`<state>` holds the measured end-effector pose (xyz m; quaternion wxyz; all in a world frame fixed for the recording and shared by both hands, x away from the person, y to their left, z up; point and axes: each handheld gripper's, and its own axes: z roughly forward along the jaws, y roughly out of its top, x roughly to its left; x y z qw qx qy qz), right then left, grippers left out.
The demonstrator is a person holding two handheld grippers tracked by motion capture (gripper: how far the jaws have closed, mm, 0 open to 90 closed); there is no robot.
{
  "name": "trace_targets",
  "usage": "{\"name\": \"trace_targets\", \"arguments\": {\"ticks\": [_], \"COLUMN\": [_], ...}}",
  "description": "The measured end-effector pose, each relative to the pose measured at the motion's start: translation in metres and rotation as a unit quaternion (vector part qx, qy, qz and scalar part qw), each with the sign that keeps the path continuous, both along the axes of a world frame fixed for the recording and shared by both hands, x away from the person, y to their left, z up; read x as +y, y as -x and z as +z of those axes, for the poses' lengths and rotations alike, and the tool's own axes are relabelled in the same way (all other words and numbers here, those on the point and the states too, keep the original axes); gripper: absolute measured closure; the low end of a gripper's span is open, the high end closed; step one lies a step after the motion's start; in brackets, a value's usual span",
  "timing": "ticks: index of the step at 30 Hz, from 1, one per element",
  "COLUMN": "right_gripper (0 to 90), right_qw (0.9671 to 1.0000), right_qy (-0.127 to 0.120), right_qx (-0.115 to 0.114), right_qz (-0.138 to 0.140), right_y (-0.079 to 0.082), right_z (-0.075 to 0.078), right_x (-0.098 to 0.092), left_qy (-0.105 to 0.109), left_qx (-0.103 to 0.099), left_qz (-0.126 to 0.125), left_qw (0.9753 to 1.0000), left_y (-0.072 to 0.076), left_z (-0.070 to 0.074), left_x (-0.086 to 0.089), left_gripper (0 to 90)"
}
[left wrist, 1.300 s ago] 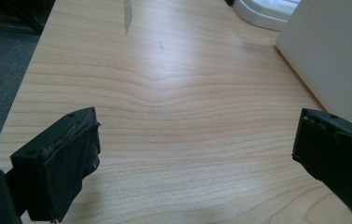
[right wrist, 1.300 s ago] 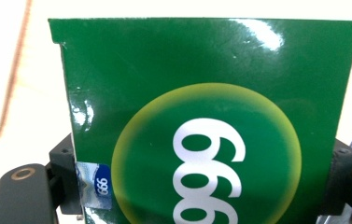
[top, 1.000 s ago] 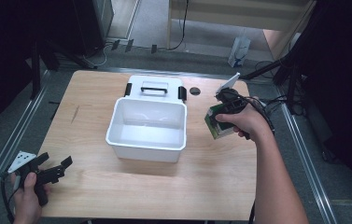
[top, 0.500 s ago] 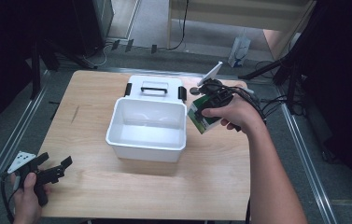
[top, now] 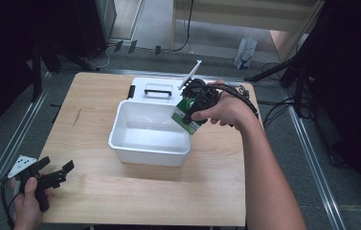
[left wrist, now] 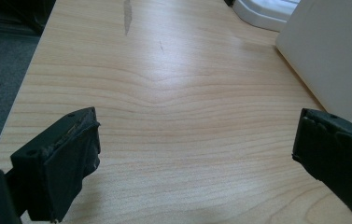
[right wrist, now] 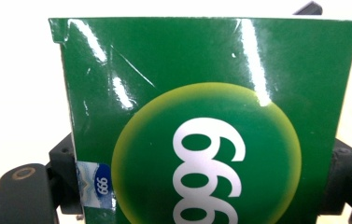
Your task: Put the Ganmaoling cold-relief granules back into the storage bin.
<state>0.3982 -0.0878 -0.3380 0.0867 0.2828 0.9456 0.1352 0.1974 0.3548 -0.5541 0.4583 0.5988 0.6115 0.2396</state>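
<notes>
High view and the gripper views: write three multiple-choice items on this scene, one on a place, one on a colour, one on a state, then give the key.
1. Where is the green box in the high view?
A. At the right rim of the white bin
B. At the table's near left corner
C. On the floor

2. What colour is the handle on the lid behind the bin?
A. Red
B. Black
C. Yellow

3. How is the left gripper?
A. Shut on the box
B. Shut on the lid
C. Open over the bare table

Key: 1 A, the right gripper holds the box at that rim. 2 B, the handle shows dark against the white lid. 3 C, the left gripper view shows its jaws wide apart with nothing between.
</notes>
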Motion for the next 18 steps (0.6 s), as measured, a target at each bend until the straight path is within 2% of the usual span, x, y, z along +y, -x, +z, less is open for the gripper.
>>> {"name": "trace_targets", "arguments": {"ticks": [5,11,14,16,18], "right_gripper": [16.2,16.2,16.1,16.1,16.0], "right_qw": [0.9975,0.9919,0.9878,0.9842,0.9806], "right_qy": [0.008,0.017,0.025,0.035,0.034], "right_qx": [-0.020,-0.030,-0.031,-0.036,-0.042], "right_qz": [0.067,0.123,0.150,0.170,0.188], "right_y": [0.005,0.010,0.011,0.011,0.012], "right_z": [0.000,-0.005,-0.011,-0.015,-0.019], "right_x": [0.016,0.030,0.033,0.033,0.035], "left_qy": [0.000,0.002,0.002,0.002,0.001], "left_qx": [0.000,-0.001,-0.002,-0.001,-0.001], "left_qz": [0.000,0.000,0.000,0.000,-0.001], "left_qw": [1.0000,1.0000,1.0000,1.0000,1.0000], "left_y": [0.000,0.000,0.000,0.000,0.000], "left_z": [0.000,0.000,0.000,0.000,0.000], "left_x": [0.000,0.000,0.000,0.000,0.000], "left_gripper": [1.3,1.3,1.3,1.3,1.3]}}
